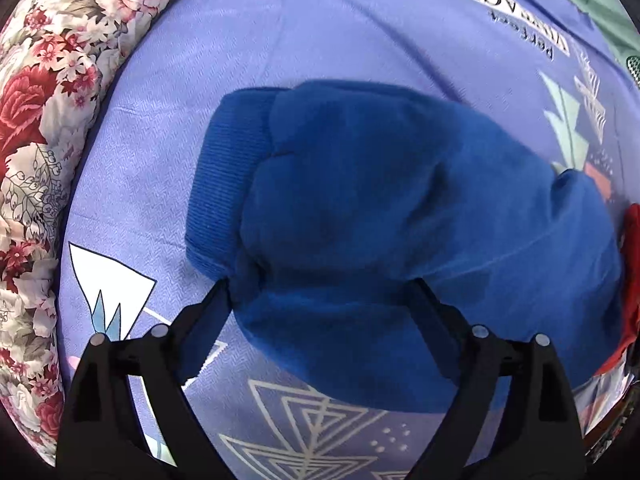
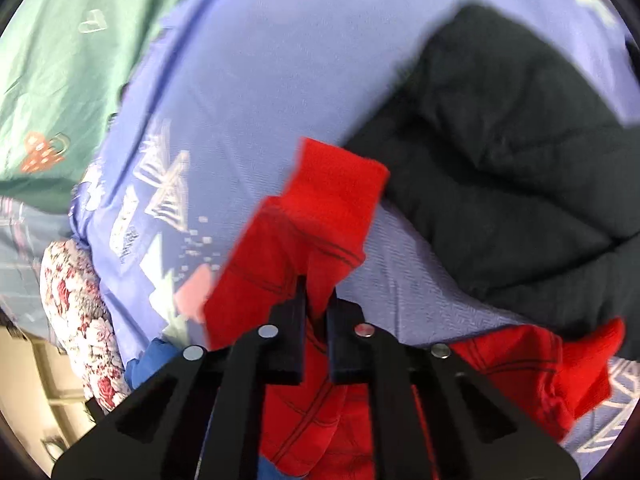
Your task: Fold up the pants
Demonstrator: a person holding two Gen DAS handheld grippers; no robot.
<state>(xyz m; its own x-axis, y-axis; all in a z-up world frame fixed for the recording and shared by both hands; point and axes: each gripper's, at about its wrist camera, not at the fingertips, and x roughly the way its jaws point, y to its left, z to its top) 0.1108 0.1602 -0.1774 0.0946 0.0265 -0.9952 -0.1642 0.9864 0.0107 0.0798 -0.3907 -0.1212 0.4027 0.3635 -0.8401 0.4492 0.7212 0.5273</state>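
While the left claw point(image 1: 324, 284) stands wide over the folded blue pants point(image 1: 400, 220) on the bed point(image 1: 320, 32), the right claw point(image 2: 316, 296) pinches the red pants point(image 2: 316, 216), leg running ahead; right's nearer.

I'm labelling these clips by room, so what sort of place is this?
Most likely a bedroom, with clothes being folded on a bed. A printed lavender bedsheet covers the surface, a floral quilt lies along its edge, and blue pants and a red garment lie on it.
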